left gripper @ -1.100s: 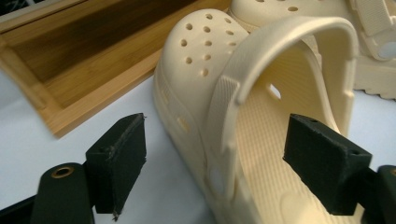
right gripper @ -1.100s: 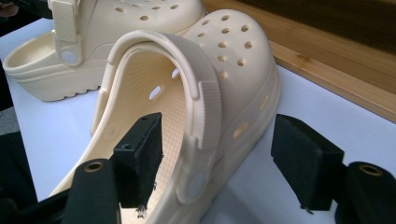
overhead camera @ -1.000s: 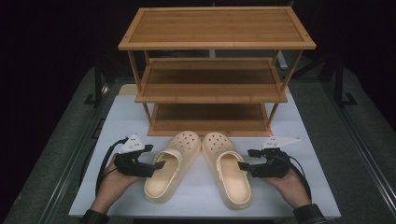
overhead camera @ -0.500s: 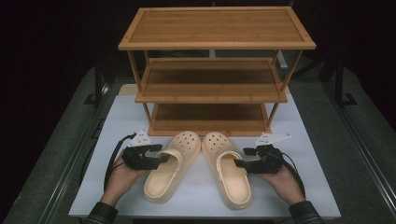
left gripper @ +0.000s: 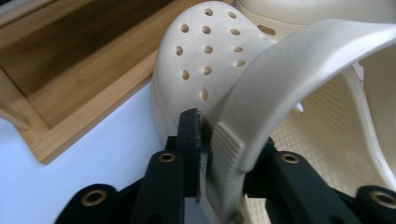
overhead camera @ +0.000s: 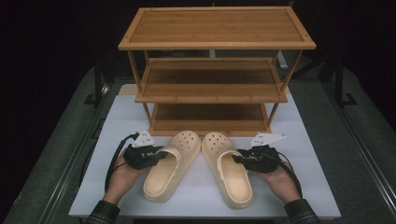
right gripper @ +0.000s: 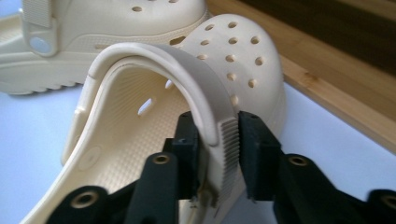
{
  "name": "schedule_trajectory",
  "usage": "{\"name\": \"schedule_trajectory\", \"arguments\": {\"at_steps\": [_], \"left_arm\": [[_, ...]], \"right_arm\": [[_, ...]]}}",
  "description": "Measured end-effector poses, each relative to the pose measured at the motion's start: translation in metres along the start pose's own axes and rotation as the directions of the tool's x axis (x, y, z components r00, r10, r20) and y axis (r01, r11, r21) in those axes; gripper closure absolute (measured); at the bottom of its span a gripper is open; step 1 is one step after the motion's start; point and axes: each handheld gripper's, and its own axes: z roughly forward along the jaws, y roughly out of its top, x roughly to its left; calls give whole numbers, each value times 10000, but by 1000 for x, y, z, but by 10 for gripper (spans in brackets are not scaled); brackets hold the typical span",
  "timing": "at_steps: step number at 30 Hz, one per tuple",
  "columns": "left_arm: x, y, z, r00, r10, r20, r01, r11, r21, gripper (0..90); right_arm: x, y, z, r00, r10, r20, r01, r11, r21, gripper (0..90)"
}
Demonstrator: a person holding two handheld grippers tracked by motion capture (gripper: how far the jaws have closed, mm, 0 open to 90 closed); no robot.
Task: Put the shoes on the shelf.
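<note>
Both grippers have slid inward since the picture 1 s ago, from just outside the 2 clogs onto their side walls. Left gripper [overhead camera: 156, 155] now straddles the outer wall of the left clog [overhead camera: 169, 164]; in the left gripper view its jaws stand one on each side of the ribbed end of the heel strap [left gripper: 299, 74], close against it and nearly shut, though 1 jaw is partly hidden behind the strap, so a firm pinch is a judgement. Right gripper [overhead camera: 239, 159] does the same on the right clog [overhead camera: 227, 167]: in the right gripper view the jaws sit either side of the ribbed wall where the strap meets it, narrowly apart with the wall between them. Each clog lies on the white mat [overhead camera: 299, 196] near its front edge, long axis running from that edge toward the rack [overhead camera: 212, 70], toes just short of the lowest shelf [overhead camera: 210, 116] and angled slightly toward each other. Each jaw pair enters from the outer side, across the long axis, so each hand is nearest its own clog. Judged from this, a lift and push forward along the long axis would carry the toes onto that shelf.
</note>
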Motion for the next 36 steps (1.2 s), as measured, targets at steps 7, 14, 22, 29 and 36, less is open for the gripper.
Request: {"name": "schedule_trajectory", "arguments": {"at_steps": [7,14,22,29,36], "left_arm": [[1,1,-5,9991,27,-413,-27,10000,-9,787],[2,2,-9,9988,-247,-433,234,9993,-284,801],[4,7,-15,9978,-547,-378,520,9961,-706,803],[12,18,-8,9913,-1030,-817,947,9905,-996,803],[25,30,8,9853,-1325,-1075,1206,9866,-1099,802]], "right_arm": [[-1,1,-6,9993,-47,359,51,9999,-122,756],[-6,2,-12,9979,-3,642,18,9997,-232,769],[-14,6,-24,9961,65,884,-18,9986,-530,769],[-29,18,-25,9900,114,1407,-4,9969,-784,768],[-49,32,-15,9816,276,1889,-110,9960,-884,766]]}}
